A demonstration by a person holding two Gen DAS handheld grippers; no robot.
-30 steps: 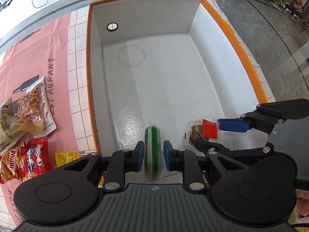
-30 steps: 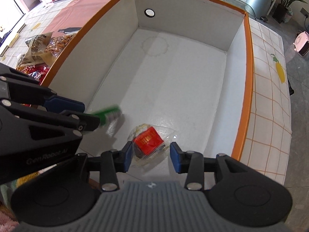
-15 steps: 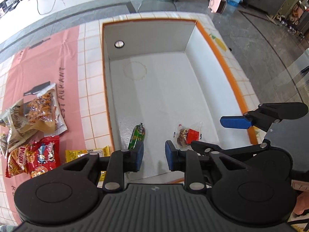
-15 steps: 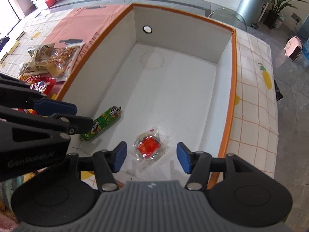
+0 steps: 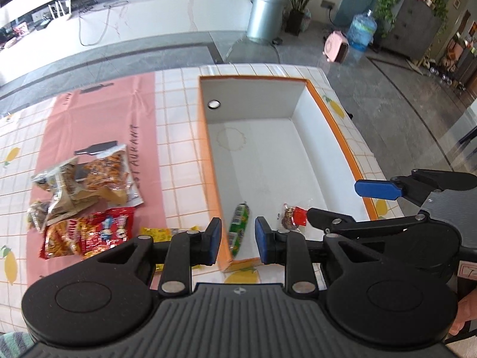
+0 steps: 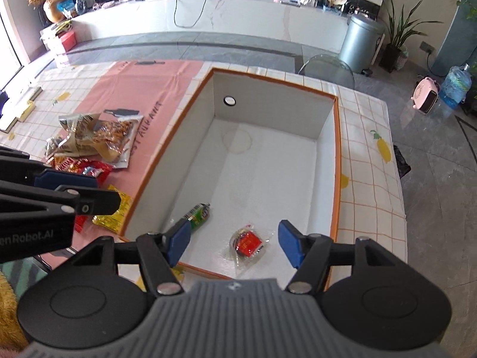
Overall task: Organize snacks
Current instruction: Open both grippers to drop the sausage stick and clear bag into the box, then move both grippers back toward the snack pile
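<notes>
A white box with an orange rim (image 5: 342, 137) (image 6: 335, 161) stands on the tiled table. A green sausage-shaped snack (image 5: 238, 228) (image 6: 199, 214) and a clear packet with a red label (image 5: 293, 216) (image 6: 249, 243) lie on its floor near the front. My left gripper (image 5: 237, 238) is open and empty, high above the box's front left corner. My right gripper (image 6: 234, 243) is open and empty, high above the box's front edge. More snacks lie left of the box: a brown chips bag (image 5: 89, 176) (image 6: 95, 137), a red bag (image 5: 89, 232) (image 6: 86, 170) and a yellow packet (image 5: 161, 232) (image 6: 114, 211).
A pink runner (image 5: 98, 119) covers the table left of the box. The table ends just right of the box. Beyond it are a grey floor, a metal bin (image 6: 360, 41), a water jug (image 5: 362, 32) and a pink heater (image 6: 426, 94).
Both grippers have risen and pulled back from inside the box. The left gripper has let go of the green snack, which now lies on the box floor. The right jaws have opened wider.
</notes>
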